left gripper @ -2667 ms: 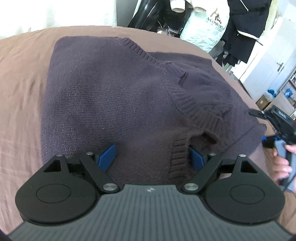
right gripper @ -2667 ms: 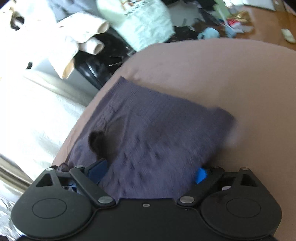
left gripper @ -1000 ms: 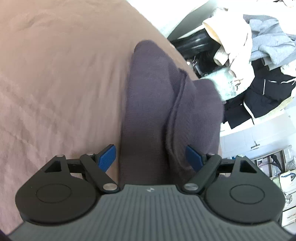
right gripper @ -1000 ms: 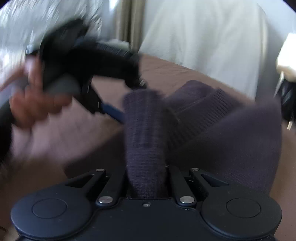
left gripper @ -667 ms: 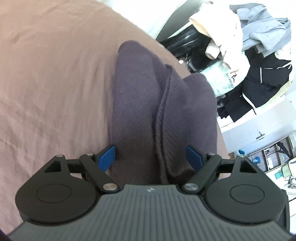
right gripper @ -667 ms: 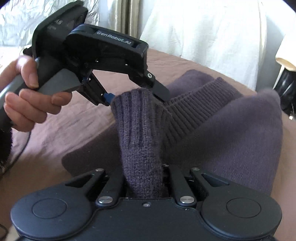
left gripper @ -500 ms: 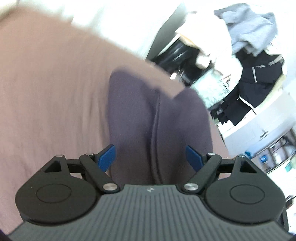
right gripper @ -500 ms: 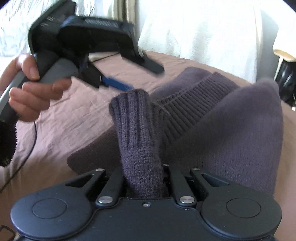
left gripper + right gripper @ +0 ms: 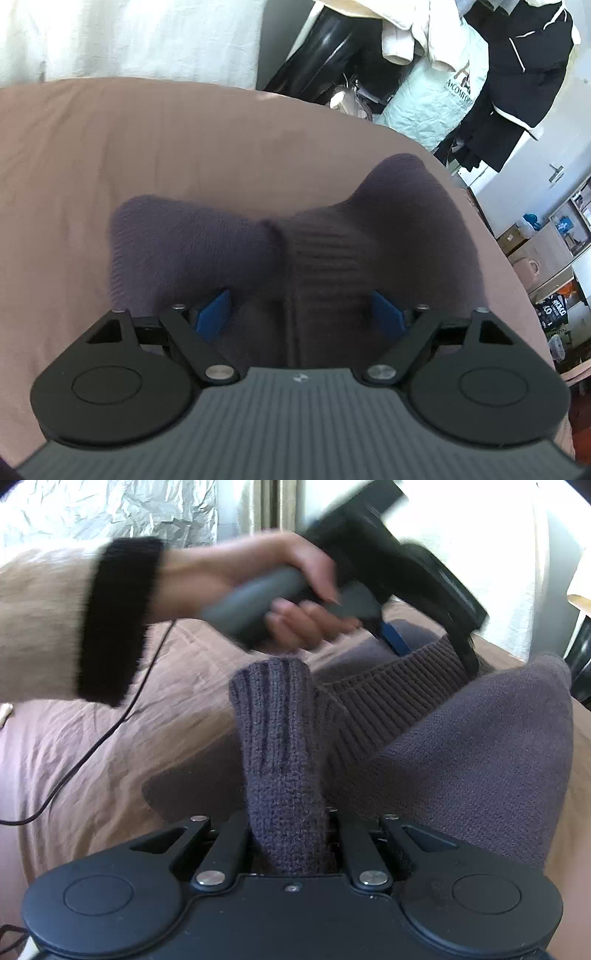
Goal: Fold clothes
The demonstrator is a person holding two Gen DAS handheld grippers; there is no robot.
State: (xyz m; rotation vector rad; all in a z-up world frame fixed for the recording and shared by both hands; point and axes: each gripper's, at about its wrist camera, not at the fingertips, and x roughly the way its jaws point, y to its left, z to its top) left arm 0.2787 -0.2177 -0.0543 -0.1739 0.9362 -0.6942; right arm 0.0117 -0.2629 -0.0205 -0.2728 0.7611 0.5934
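A dark purple knit sweater [image 9: 332,236] lies bunched on the brown bed sheet [image 9: 147,147]. My left gripper [image 9: 299,314] is open, its blue pads on either side of a ribbed fold of the sweater. In the right wrist view my right gripper [image 9: 291,834] is shut on the sweater's ribbed cuff [image 9: 277,738], which stands up between the fingers. The rest of the sweater [image 9: 480,746] spreads to the right. The left gripper [image 9: 399,579], held in a hand, hangs over the ribbed hem [image 9: 399,686] beyond the cuff.
A black cable [image 9: 92,749] trails over the sheet at the left. White bedding [image 9: 129,37] lies beyond the bed. Hanging dark clothes [image 9: 517,74], a pale printed bag [image 9: 436,99] and shelves [image 9: 546,251] crowd the right side past the bed edge.
The left gripper has swung across the sweater and now sits over its ribbed hem, still open. The right gripper stays shut on the cuff, hardly moved.
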